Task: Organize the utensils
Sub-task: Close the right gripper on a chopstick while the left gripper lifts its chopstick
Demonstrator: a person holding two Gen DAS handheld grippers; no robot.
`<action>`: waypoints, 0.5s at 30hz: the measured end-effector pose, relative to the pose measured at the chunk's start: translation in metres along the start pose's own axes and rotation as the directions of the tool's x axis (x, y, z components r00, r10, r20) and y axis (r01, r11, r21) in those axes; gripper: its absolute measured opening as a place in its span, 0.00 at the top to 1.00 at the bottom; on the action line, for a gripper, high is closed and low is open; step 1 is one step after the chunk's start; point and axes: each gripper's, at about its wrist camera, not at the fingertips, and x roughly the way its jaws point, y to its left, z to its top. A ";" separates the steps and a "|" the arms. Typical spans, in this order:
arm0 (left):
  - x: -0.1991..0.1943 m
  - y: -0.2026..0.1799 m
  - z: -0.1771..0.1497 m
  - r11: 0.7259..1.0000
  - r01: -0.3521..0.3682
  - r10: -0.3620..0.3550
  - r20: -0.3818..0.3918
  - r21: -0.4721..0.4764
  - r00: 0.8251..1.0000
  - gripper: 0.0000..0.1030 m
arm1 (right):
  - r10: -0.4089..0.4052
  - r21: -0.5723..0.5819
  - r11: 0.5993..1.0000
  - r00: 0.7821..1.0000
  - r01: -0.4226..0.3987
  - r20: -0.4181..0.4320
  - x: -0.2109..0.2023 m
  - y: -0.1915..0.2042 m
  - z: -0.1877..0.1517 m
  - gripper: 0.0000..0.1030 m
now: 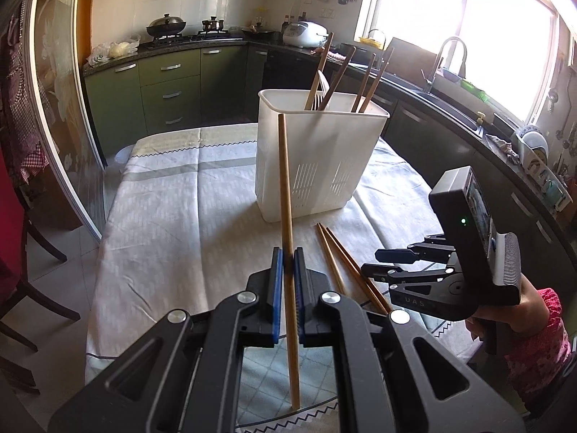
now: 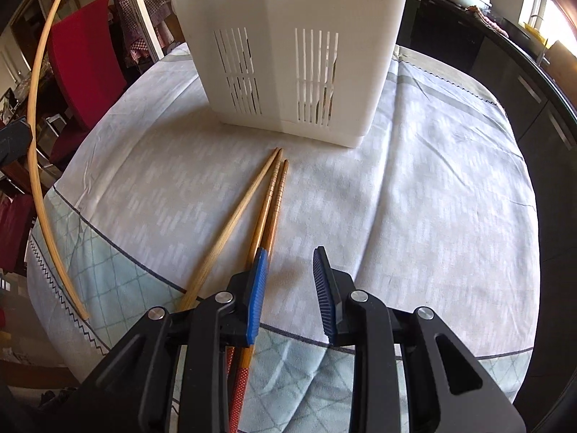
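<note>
Wooden chopstick (image 1: pixel 286 195) near-upright between left gripper (image 1: pixel 287 263) fingers.

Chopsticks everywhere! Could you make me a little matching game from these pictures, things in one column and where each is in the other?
Things:
1. light chopstick
2. three chopsticks
3. white holder
4. right gripper

States:
a. lying flat on the tablecloth
b. open, nothing between its pads
c. clamped in the left gripper
d. standing with utensils inside

Pairs: 1-c, 2-a, 3-d, 4-b
</note>
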 end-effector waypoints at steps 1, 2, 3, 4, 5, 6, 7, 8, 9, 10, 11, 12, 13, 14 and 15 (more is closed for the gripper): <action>0.000 0.000 0.000 1.000 0.002 -0.002 0.001 0.000 1.000 0.94 | -0.002 -0.005 1.000 1.000 0.003 0.002 -0.002 0.001 -0.002 0.73; 0.000 0.000 0.000 1.000 0.004 -0.004 0.001 -0.001 1.000 0.94 | -0.001 -0.008 1.000 1.000 0.001 -0.001 -0.001 0.002 -0.001 0.73; 0.000 0.000 0.000 1.000 0.004 -0.004 0.001 0.000 1.000 0.94 | -0.004 -0.012 1.000 1.000 0.004 -0.007 0.000 0.003 0.001 0.73; 0.000 0.000 0.000 1.000 0.004 -0.004 0.002 0.004 1.000 0.94 | -0.008 -0.018 1.000 1.000 0.008 -0.012 0.004 0.007 0.002 0.73; -0.001 -0.001 0.000 1.000 0.004 -0.004 0.002 0.005 1.000 0.94 | -0.011 -0.026 1.000 1.000 0.010 -0.021 0.005 0.008 0.001 0.73; -0.001 -0.002 0.000 1.000 0.003 -0.003 0.002 0.007 1.000 0.94 | -0.015 -0.035 0.999 1.000 0.014 -0.027 0.008 0.011 0.001 0.73; -0.002 -0.003 0.000 1.000 0.002 -0.003 0.001 0.009 1.000 0.94 | -0.022 -0.040 0.999 0.999 0.021 -0.026 0.008 0.012 0.003 0.73; -0.002 -0.002 0.000 1.000 0.003 -0.003 -0.001 0.009 1.000 0.94 | -0.017 -0.028 0.999 0.999 0.016 -0.032 0.007 0.010 0.005 0.73; -0.001 -0.002 0.000 1.000 0.002 -0.002 -0.002 0.006 1.000 0.94 | -0.012 -0.010 1.000 0.999 0.012 -0.034 0.007 0.007 0.008 0.73; -0.001 -0.001 -0.001 1.000 0.002 -0.002 -0.004 0.004 1.000 0.94 | -0.015 0.001 1.000 0.999 0.015 -0.033 0.007 0.005 0.010 0.73; 0.000 -0.001 -0.001 1.000 0.003 -0.003 -0.006 0.003 1.000 0.94 | -0.013 0.004 1.000 0.999 0.014 -0.031 0.007 0.005 0.011 0.73; 0.000 -0.001 -0.001 1.000 0.004 -0.004 -0.007 0.002 1.000 0.94 | -0.019 -0.001 1.000 0.999 0.019 -0.030 0.007 0.008 0.013 0.73; 0.000 -0.001 -0.001 1.000 0.006 -0.006 -0.007 0.000 1.000 0.94 | -0.019 -0.006 1.000 0.999 0.019 -0.031 0.006 0.008 0.015 0.73; 0.001 -0.001 -0.001 1.000 0.009 -0.009 -0.007 0.002 1.000 0.94 | -0.016 -0.007 1.000 0.999 0.015 -0.032 0.006 0.009 0.017 0.73; 0.001 -0.001 0.000 1.000 0.011 -0.011 -0.007 0.004 1.000 0.94 | -0.011 -0.003 1.000 0.999 0.011 -0.033 0.006 0.009 0.019 0.73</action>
